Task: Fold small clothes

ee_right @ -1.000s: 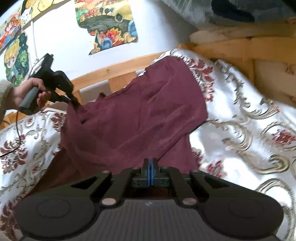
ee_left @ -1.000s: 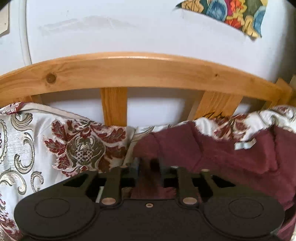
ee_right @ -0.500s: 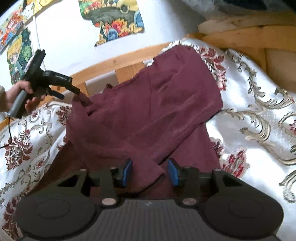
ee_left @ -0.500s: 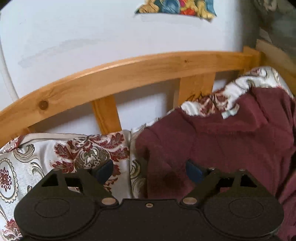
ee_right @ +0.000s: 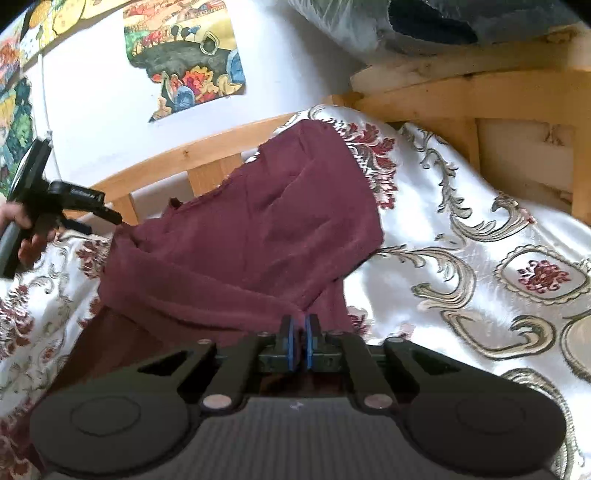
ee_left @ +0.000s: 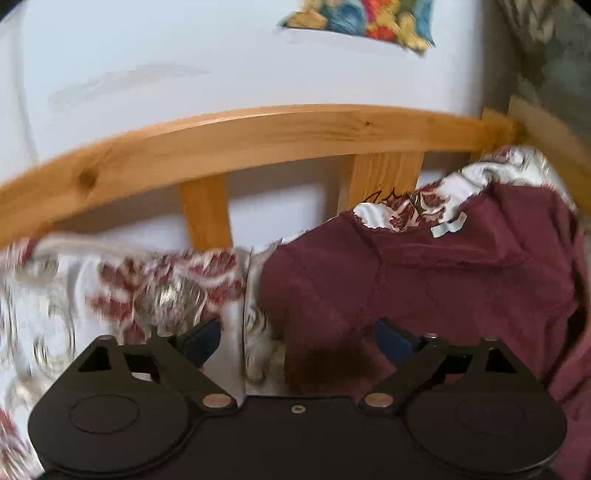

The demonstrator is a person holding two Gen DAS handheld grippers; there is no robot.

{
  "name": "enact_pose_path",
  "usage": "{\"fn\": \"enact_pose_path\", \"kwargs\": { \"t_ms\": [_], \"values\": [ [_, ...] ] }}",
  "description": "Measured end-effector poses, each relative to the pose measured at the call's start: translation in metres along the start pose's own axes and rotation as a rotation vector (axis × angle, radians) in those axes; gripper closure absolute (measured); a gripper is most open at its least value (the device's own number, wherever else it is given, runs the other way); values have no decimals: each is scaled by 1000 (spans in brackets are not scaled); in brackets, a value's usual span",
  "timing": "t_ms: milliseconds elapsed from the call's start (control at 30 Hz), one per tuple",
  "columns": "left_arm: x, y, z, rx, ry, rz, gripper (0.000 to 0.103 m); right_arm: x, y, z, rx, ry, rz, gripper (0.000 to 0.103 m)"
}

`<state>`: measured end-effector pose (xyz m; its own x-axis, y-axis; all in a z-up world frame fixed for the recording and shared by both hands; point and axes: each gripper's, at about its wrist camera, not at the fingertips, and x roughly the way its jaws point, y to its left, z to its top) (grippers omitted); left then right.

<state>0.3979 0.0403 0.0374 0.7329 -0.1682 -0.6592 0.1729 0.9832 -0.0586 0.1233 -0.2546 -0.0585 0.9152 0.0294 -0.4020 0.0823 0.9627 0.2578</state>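
A maroon garment [ee_right: 258, 236] lies partly folded on a patterned white bedspread [ee_right: 480, 258]. My right gripper [ee_right: 300, 341] is shut on the near edge of the garment, its blue pads pinching the cloth. My left gripper [ee_left: 295, 343] is open and empty, its jaws wide apart over the garment's far left corner [ee_left: 406, 288]. A white label [ee_left: 448, 226] shows at the neckline. In the right wrist view the left gripper [ee_right: 99, 218] is held by a hand at the garment's far left edge.
A curved wooden bed rail [ee_left: 258, 136] with slats runs behind the bedspread, against a white wall with colourful pictures [ee_right: 184, 66]. A wooden frame [ee_right: 480, 96] and bagged bedding [ee_right: 424, 26] stand at the right. The bedspread extends to the right of the garment.
My left gripper opened, let go of the garment corner and stayed open. My right gripper opened half a second ago and has now shut on the near edge of the garment.
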Motion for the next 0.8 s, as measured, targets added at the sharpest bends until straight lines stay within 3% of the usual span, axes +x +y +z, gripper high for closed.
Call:
{"fn": "enact_pose_path", "kwargs": {
  "t_ms": [133,200,333,467,567,700,800],
  "values": [
    [-14,28,-34,-144,17,-62,11,-7,8,4,-48,-52,49,50],
    [-13,36,-50,-164,39,-71,16,-5,11,10,-49,-40,92,48],
    [-5,51,-70,-230,98,-126,38,10,25,37,-99,-46,193,37],
    [-2,56,-76,-295,91,-214,41,66,47,84,-124,49,376,37],
    [6,55,-75,-321,95,-238,41,120,72,114,-143,111,487,37],
    [17,58,-74,-366,102,-283,42,186,115,143,-178,170,555,37],
    [24,65,-73,-373,110,-318,48,227,148,157,-182,232,595,36]
  ]
}}
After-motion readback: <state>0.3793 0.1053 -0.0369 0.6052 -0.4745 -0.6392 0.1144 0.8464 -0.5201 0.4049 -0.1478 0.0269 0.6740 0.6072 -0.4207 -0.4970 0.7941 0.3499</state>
